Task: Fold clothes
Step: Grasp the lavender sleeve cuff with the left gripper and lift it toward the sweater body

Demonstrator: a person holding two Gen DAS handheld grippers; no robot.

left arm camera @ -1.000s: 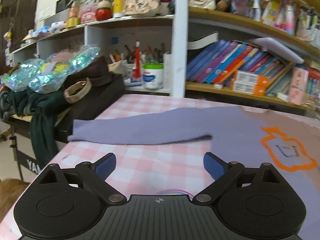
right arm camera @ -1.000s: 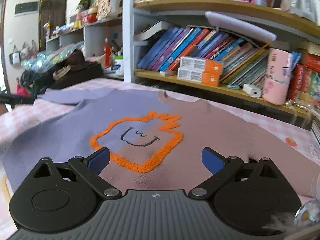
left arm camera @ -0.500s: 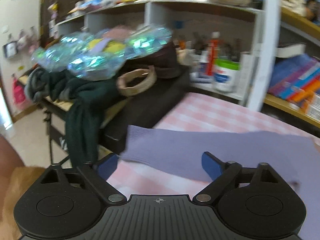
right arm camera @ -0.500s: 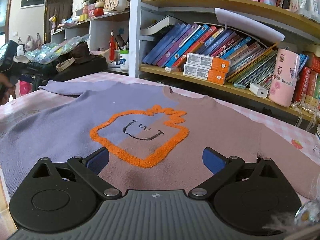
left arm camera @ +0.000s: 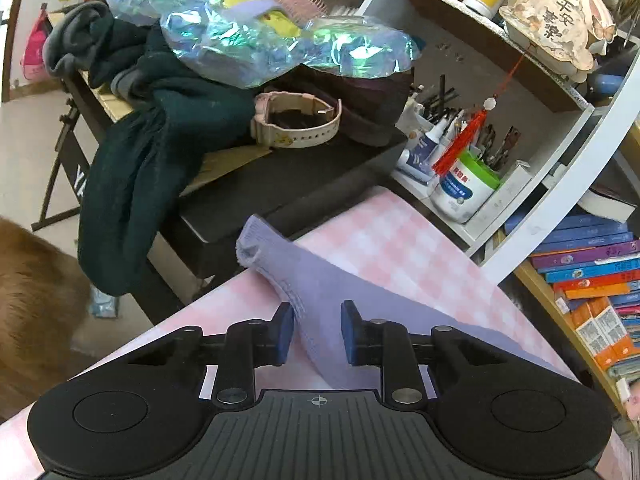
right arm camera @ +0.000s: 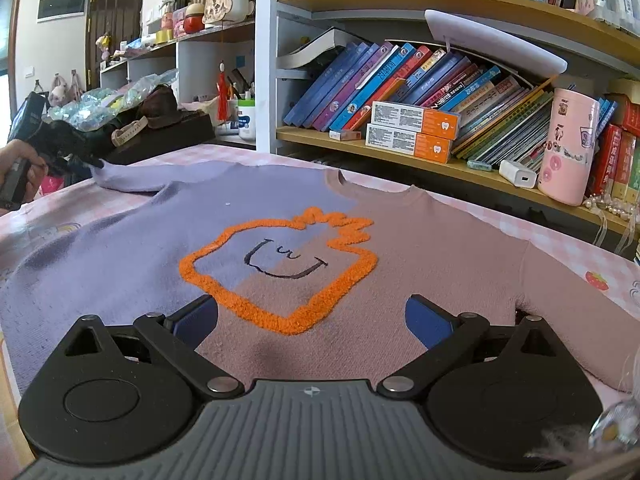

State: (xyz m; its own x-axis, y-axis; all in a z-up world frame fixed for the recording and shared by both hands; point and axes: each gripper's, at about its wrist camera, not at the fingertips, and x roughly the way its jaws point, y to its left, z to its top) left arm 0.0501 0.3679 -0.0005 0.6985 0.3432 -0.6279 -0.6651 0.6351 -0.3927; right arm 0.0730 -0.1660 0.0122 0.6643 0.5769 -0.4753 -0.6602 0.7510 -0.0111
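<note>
Two claws are in your hands, and they stand differently. Your left claw (left arm camera: 316, 330) has its blue pads (left arm camera: 285, 330) drawn partway in, one on each side of the lilac sleeve (left arm camera: 320, 292) near its cuff, with a narrow gap on either side; whether the pads press the cloth you cannot tell from this view. The cuff end lifts slightly and reaches past the edge of the pink checked table (left arm camera: 384, 236), toward the black stand (left arm camera: 280, 176) beside it, which carries a dark green garment (left arm camera: 132, 168) and a pale watch (left arm camera: 296, 120). Your right claw (right arm camera: 312, 316) has its fingers spread wide apart and holds nothing, poised low over the hem of the sweater (right arm camera: 400, 248). That sweater lies flat and face up on the table, lilac on one half and dusty pink on the other, with an orange outlined smiling face (right arm camera: 280, 264) at its middle. Beyond it, bookshelves (right arm camera: 400, 92) run along the wall.
</note>
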